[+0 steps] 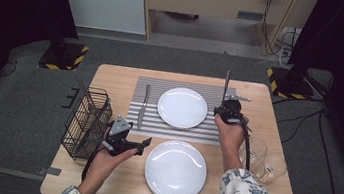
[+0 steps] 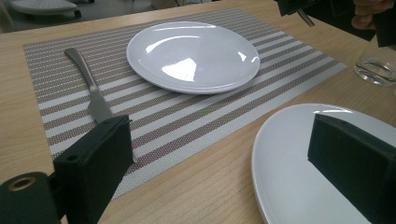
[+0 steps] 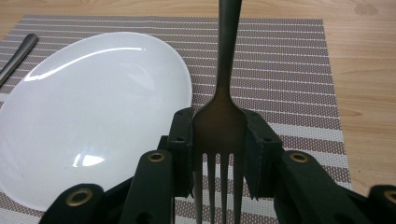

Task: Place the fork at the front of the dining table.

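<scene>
My right gripper [image 3: 219, 140] is shut on a metal fork [image 3: 223, 116], its pads pressing the fork's head from both sides, tines toward the camera and handle pointing away. In the high view the right gripper [image 1: 229, 109] hovers over the striped placemat [image 1: 147, 119], just right of the far white plate [image 1: 182, 108], with the fork [image 1: 226, 86] handle sticking up. A knife [image 1: 144, 106] lies on the mat left of that plate. My left gripper [image 1: 139, 145] stands open beside the near white plate [image 1: 175, 170]; its jaws frame the knife [image 2: 91, 91] and the near plate [image 2: 289, 158].
A black wire basket [image 1: 87, 122] stands at the table's left edge. Two clear glasses [image 1: 265, 162] sit at the right edge, one glass [image 2: 376, 70] seen past the mat. Beyond the table are grey carpet and stand bases with hazard stripes.
</scene>
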`<state>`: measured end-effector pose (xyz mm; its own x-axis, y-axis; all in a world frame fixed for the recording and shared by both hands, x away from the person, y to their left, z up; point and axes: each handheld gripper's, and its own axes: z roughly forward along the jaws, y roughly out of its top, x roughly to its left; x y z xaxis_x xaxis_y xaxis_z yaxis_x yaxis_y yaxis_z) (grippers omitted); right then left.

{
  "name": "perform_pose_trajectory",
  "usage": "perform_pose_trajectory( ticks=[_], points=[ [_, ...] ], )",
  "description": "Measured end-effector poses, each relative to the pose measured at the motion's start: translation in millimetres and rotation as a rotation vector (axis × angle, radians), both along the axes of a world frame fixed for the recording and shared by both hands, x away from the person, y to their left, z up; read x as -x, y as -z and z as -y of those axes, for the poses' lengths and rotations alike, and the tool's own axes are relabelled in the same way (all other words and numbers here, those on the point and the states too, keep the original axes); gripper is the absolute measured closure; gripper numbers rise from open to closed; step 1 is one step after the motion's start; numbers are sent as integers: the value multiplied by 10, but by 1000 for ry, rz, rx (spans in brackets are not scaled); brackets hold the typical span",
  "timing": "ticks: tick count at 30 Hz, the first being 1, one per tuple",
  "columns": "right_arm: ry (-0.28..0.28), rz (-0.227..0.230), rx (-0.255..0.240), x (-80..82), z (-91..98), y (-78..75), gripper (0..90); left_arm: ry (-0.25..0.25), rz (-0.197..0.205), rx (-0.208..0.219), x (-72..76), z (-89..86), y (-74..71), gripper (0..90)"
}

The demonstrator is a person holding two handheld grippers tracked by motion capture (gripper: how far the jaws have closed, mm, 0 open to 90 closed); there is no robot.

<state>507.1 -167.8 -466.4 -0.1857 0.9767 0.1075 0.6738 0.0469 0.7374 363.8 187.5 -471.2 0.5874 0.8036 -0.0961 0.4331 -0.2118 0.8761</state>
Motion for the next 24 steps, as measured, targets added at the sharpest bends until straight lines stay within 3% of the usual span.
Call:
perform_pose_trajectory(
  ticks=[13,24],
  points=[
    [19,-65,8,-42,47,145,676,3,-6,-5,-1,18,25,62],
    [21,-95,12,-61,46,249,676,3,-11,-5,-7,10,37,62]
  ],
)
